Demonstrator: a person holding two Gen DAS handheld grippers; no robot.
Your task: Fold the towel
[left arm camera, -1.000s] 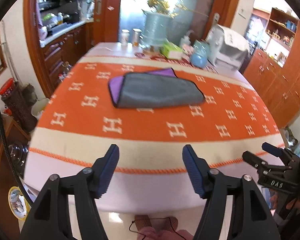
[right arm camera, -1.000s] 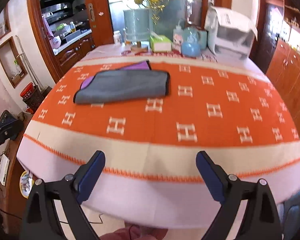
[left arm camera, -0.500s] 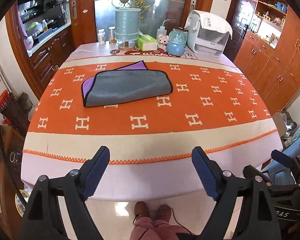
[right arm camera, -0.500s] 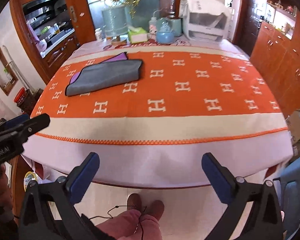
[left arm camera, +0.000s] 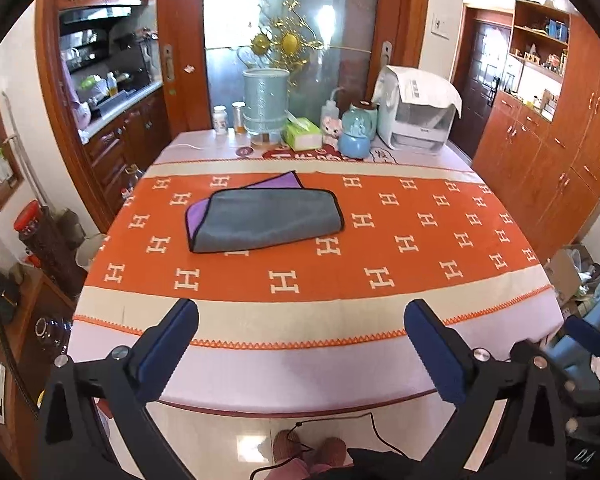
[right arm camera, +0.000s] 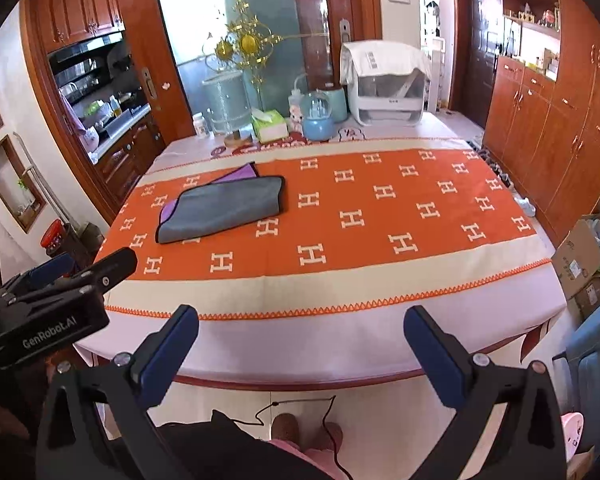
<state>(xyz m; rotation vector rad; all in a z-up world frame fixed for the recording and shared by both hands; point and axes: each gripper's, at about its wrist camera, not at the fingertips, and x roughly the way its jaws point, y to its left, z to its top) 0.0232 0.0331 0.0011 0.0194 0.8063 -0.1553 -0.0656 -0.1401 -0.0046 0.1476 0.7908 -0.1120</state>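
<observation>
Fingers spread wide on both grippers, left gripper (left arm camera: 300,344) and right gripper (right arm camera: 300,344), gripping nothing. Towel (left arm camera: 264,220) lies folded at eleven o'clock on the orange tablecloth (left arm camera: 420,248), well apart. Best approach: reach low, pinch one doubled edge squarely.

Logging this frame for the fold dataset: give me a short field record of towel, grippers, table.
towel: grey over purple, folded, flat on the orange H-pattern cloth, left of centre
left gripper: open, empty, off the near table edge
right gripper: open, empty, off the near edge
contact: neither touches the towel
far end: tissue box, blue globe, white appliance
</observation>
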